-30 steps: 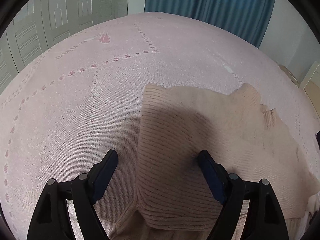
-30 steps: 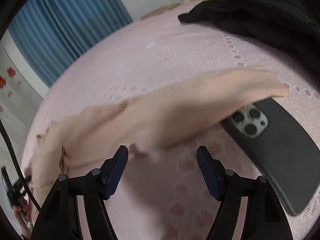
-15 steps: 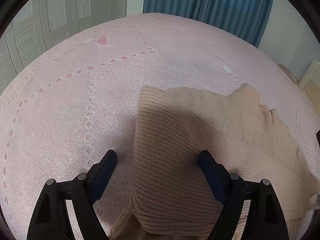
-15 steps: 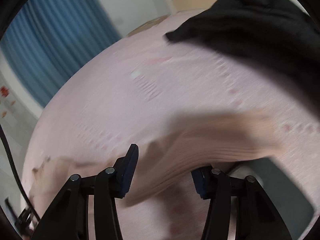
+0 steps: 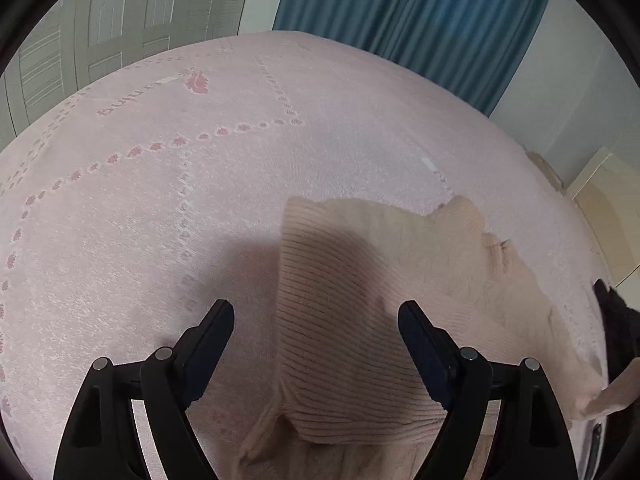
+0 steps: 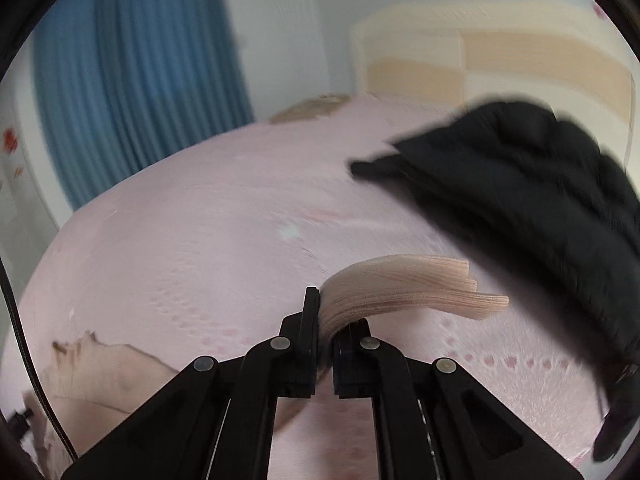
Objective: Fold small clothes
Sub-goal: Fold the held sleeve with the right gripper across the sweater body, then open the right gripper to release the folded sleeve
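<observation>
Lifted off the pink bed cover point(image 6: 192, 248), a peach ribbed knit sleeve point(image 6: 400, 288) has been clamped by the right claw point(image 6: 326, 320); the left claw point(image 5: 316, 320) is held apart above the peach ribbed knit sweater point(image 5: 340, 320).

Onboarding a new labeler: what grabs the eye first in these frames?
The right gripper pinched shut on a peach sleeve, lifted over the pink bedspread. Next, the black garment heaped at upper right. In the left view, the open left gripper hovers over the peach sweater.

Soft even indoor light, claw shadow on sweater point(image 5: 340, 320), right view motion-blurred, fisheye-curved dark edges
</observation>
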`<state>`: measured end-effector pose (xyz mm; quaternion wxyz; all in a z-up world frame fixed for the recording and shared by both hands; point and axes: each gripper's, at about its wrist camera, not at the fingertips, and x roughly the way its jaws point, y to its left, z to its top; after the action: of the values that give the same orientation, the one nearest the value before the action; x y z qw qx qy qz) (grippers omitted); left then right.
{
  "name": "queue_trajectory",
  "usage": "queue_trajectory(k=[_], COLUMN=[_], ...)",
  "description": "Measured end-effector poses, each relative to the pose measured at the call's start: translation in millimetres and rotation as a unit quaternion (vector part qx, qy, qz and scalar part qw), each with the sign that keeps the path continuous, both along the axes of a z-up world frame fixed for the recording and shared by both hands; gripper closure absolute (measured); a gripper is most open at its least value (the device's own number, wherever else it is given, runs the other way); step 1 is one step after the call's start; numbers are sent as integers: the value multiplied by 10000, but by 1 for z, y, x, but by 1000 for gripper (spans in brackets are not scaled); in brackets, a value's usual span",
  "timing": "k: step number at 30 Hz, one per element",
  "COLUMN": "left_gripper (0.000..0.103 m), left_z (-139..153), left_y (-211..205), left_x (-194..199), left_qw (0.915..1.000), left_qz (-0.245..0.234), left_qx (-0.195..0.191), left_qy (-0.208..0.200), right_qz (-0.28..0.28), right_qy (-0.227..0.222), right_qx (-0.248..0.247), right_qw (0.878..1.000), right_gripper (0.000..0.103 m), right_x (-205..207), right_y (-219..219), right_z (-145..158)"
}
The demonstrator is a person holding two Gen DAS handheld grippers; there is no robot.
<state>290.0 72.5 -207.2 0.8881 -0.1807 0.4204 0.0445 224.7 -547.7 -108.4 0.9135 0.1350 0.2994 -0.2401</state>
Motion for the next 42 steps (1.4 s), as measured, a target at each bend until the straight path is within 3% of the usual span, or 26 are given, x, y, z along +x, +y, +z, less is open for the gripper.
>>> queue_trajectory(k=[5,11,16,19,21,23,30,34,39,42], left_gripper=[20,20,19,20,20,20,20,20,20,20], left_z=[2,-6,-12,-17,-19,-16,1,2,-1,-2], left_y=[39,82,98,105,103,95,47,22,15,12], left_x=[-11,-20,-22,-22,-21,-20,-15,-12,-11,-10], left_qw=[9991,9947,9939,9900,9871,9884,9926,9961,9978,9978], left_qz=[209,207,234,160,20,-93,-578,-705,-553,-547], left_qx=[-374,-1006,-1075,-1396,-1595,-1515,-1043,-510,-362,-359], left_qy=[-68,34,64,101,110,53,-209,-147,-110,-73], right_qz=[823,2198,3379,4048,4062,3938,3074,2712,2698,2951], right_qy=[18,-77,141,555,567,555,680,849,870,1092], right_qx=[-892,-1052,-841,-361,-377,-361,-39,-37,421,327], right_qw=[9926,9698,9373,9120,9112,9168,9491,9588,9580,9486], right_gripper=[98,98,96,74,68,64,61,59,53,53], right_x=[38,79,100,101,93,86,67,54,24,25], right_y=[107,273,400,436,434,416,300,249,208,215], right_z=[38,61,34,-4,-19,-25,-47,-67,-90,-97])
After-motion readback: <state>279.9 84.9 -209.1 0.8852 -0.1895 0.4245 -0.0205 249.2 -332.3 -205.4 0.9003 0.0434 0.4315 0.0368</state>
